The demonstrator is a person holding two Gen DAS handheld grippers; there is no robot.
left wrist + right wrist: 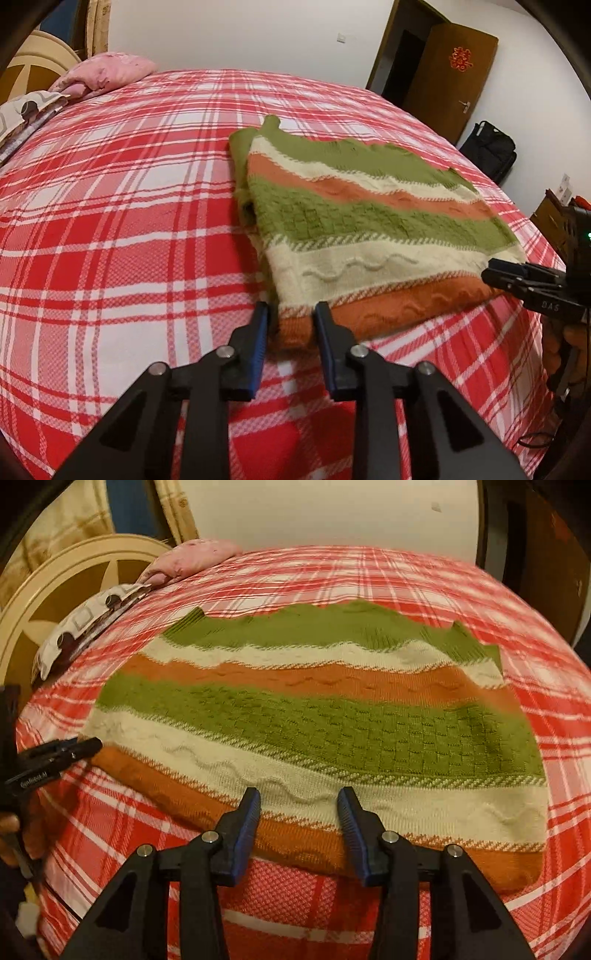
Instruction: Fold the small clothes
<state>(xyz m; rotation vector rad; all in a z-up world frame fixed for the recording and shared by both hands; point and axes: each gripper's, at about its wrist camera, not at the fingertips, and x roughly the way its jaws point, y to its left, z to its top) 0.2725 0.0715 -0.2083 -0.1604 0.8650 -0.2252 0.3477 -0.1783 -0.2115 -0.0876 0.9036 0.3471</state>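
— Left wrist view? One folded green, cream and orange striped knit sweater (369,236) on red plaid bedspread (110,221); orange hem corner between parted left gripper (291,314) fingers; brown door (454,74) beyond.
— Right wrist view? Right gripper (299,801) fingers apart over the hem, clamping nothing; no door.

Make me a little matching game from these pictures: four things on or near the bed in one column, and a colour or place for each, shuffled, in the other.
Things:
1. sweater
2. pillow
3. bedsheet
4. door

Descriptions:
A. red and white plaid
B. pink, at the bed's far corner
C. brown, with a red ornament
D. green, cream and orange stripes, lying folded on the bed

Pairs: 1-D, 2-B, 3-A, 4-C
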